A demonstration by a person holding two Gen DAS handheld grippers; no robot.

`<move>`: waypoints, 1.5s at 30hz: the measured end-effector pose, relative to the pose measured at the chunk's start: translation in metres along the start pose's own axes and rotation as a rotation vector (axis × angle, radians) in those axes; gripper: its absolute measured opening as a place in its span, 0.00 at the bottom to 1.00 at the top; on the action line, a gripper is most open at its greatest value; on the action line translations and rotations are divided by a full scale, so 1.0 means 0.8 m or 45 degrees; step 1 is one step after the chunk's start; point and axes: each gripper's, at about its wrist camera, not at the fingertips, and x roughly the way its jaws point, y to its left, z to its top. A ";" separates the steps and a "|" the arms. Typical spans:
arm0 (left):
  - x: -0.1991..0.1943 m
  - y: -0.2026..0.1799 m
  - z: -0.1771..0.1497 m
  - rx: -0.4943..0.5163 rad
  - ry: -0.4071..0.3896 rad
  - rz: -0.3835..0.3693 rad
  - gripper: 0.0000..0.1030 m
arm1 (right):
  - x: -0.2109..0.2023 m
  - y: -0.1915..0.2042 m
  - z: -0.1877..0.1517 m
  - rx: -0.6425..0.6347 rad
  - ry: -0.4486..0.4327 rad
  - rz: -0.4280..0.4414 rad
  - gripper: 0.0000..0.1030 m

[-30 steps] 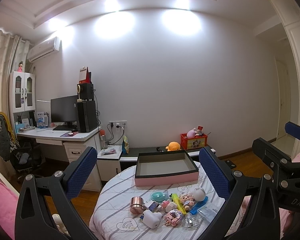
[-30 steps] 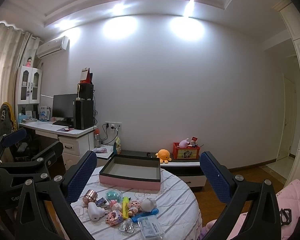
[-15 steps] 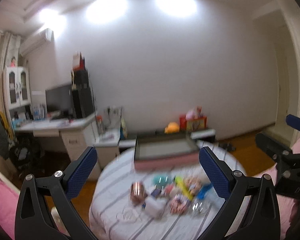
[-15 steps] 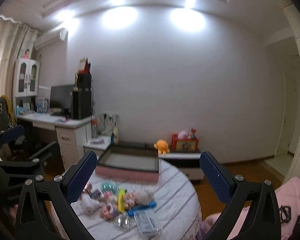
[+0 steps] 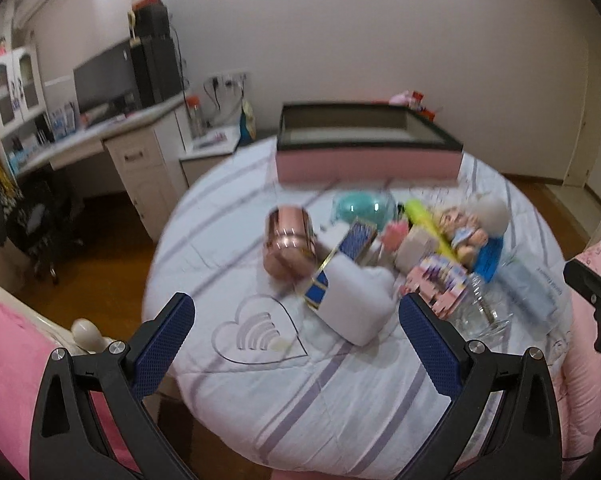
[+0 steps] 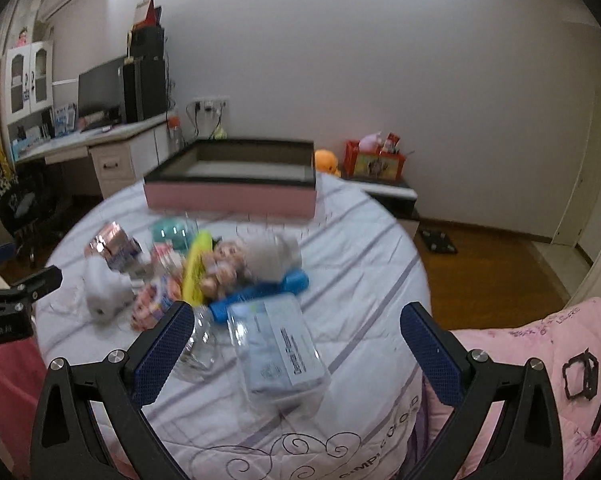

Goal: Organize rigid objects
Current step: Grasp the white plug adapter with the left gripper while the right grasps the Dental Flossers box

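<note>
Motion blur leaves the print on the clear packet [image 6: 286,350] illegible. Embroidered lettering on the tablecloth [image 6: 380,458] hem is likewise unreadable

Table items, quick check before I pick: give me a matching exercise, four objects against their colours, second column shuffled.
Column one:
1. metal cup
2. dome toy
3. storage box
4. marker

Column two:
A. yellow
B. pink sides, dark rim
C. rose gold
D. teal

Pairs: 1-C, 2-D, 3-B, 4-A

All four sit on the round table. The frames are blurred, so finer detail is unclear.
</note>
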 end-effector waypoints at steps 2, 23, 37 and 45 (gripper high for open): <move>0.020 -0.007 -0.004 -0.009 0.050 -0.017 1.00 | 0.013 -0.002 -0.007 -0.004 0.038 0.014 1.00; 0.095 -0.015 -0.010 -0.038 0.199 -0.094 1.00 | 0.094 -0.020 -0.039 -0.023 0.122 0.248 0.72; 0.072 -0.020 -0.009 -0.059 0.061 -0.073 0.94 | 0.095 -0.019 -0.042 -0.047 0.104 0.251 0.74; 0.059 -0.025 -0.007 -0.060 -0.023 -0.016 0.91 | 0.096 -0.020 -0.041 -0.045 0.106 0.248 0.75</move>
